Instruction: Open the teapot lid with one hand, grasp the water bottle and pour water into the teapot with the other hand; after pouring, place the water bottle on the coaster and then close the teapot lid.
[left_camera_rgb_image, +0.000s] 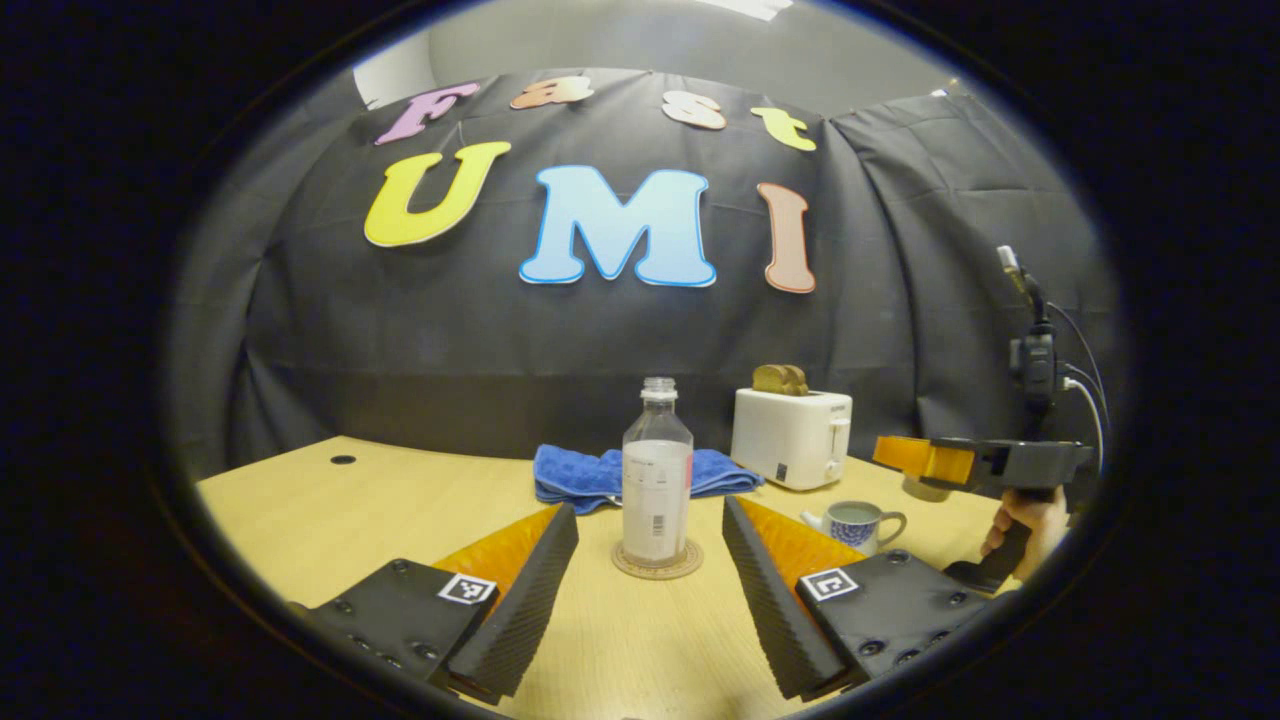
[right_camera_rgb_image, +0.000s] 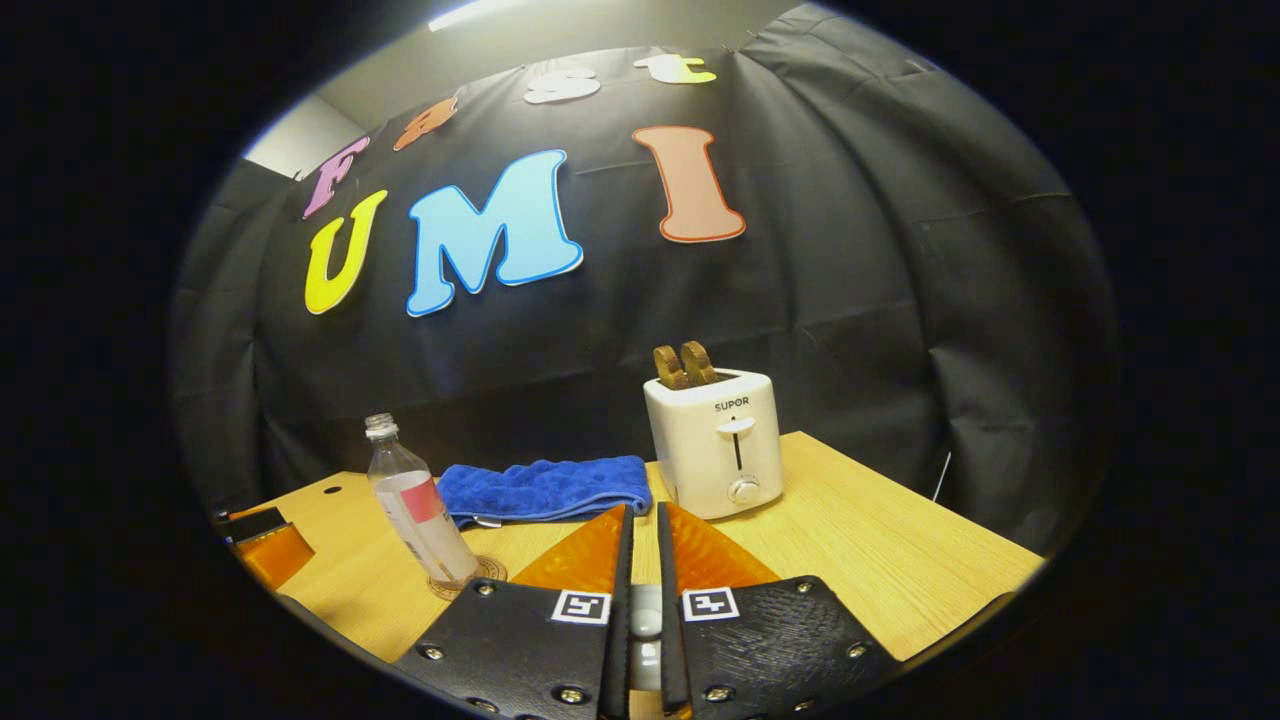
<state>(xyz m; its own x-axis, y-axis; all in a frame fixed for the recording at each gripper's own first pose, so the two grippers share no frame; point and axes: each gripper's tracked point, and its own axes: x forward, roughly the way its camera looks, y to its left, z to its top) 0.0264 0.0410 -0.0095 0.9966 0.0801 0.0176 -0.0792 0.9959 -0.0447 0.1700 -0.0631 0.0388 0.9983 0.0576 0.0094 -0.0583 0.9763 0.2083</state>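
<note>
the water bottle (left_camera_rgb_image: 657, 470) is standing on the coaster (left_camera_rgb_image: 657, 562), blue towel (left_camera_rgb_image: 640, 472) and toaster (left_camera_rgb_image: 792, 436) sitting behind; the left gripper (left_camera_rgb_image: 650, 575) is gaping wide before it, empty, while the right gripper (right_camera_rgb_image: 645, 560) is pinching something pale, nearly closed.

We hold the left gripper (left_camera_rgb_image: 650, 560) low and level, its two fingers spread wide apart with nothing touching either inner face. In the left gripper view the right gripper (left_camera_rgb_image: 925, 462) shows far off to the right, raised and lying level, pointing left, and our hand (left_camera_rgb_image: 1030, 525) wraps the handle beneath it. In the right gripper view the right gripper (right_camera_rgb_image: 645, 535) has its fingers drawn nearly together, a thin slit left between them; something pale sits in that slit near their base, but we cannot tell what.
</note>
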